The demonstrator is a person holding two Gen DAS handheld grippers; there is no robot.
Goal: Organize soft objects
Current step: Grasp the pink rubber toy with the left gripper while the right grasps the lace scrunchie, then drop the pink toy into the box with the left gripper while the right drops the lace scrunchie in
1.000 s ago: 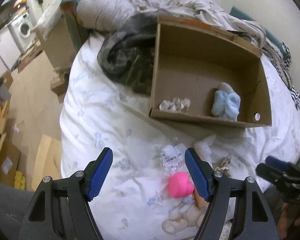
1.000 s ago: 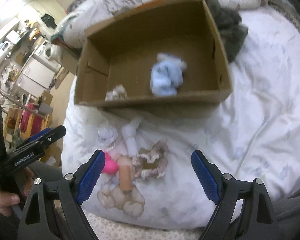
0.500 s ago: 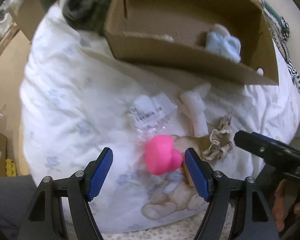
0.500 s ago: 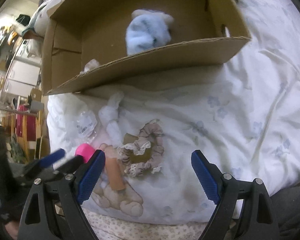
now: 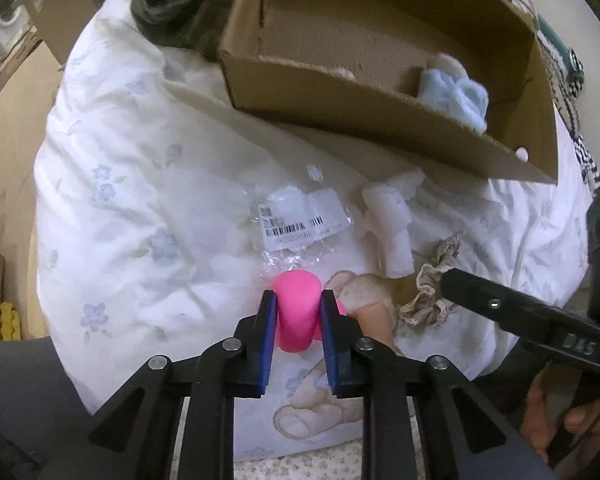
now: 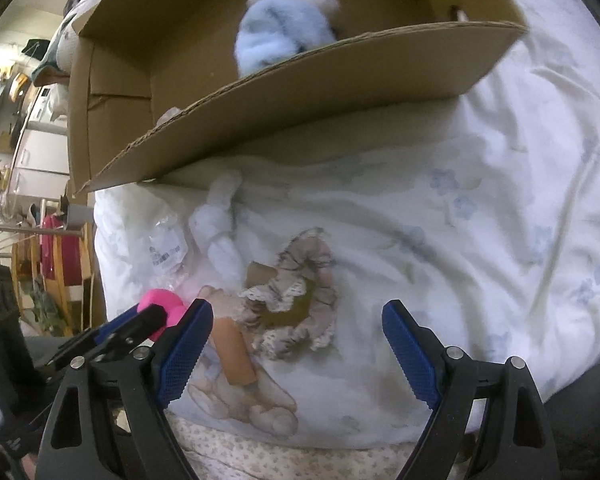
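My left gripper [image 5: 298, 312] is shut on a pink soft toy [image 5: 298, 312] that rests on the white bed cover; the toy also shows in the right wrist view [image 6: 162, 306]. My right gripper [image 6: 296, 334] is open and empty, low over a frilly scrunchie [image 6: 300, 300]. A tan foam roll [image 6: 232, 354] and a white knotted cloth [image 6: 218, 232] lie beside it. The cardboard box [image 5: 380, 108] behind holds a light blue fluffy item [image 5: 454, 94] and a small pale piece [image 6: 168, 116].
A clear plastic bag with a barcode label [image 5: 296, 226] lies on the cover [image 5: 132, 200]. A dark grey garment [image 5: 180, 4] lies left of the box. The bed edge drops to the floor [image 5: 8, 120] on the left.
My left gripper has moved forward and down and closed on the pink toy. My right gripper has moved lower and closer to the scrunchie, still open.
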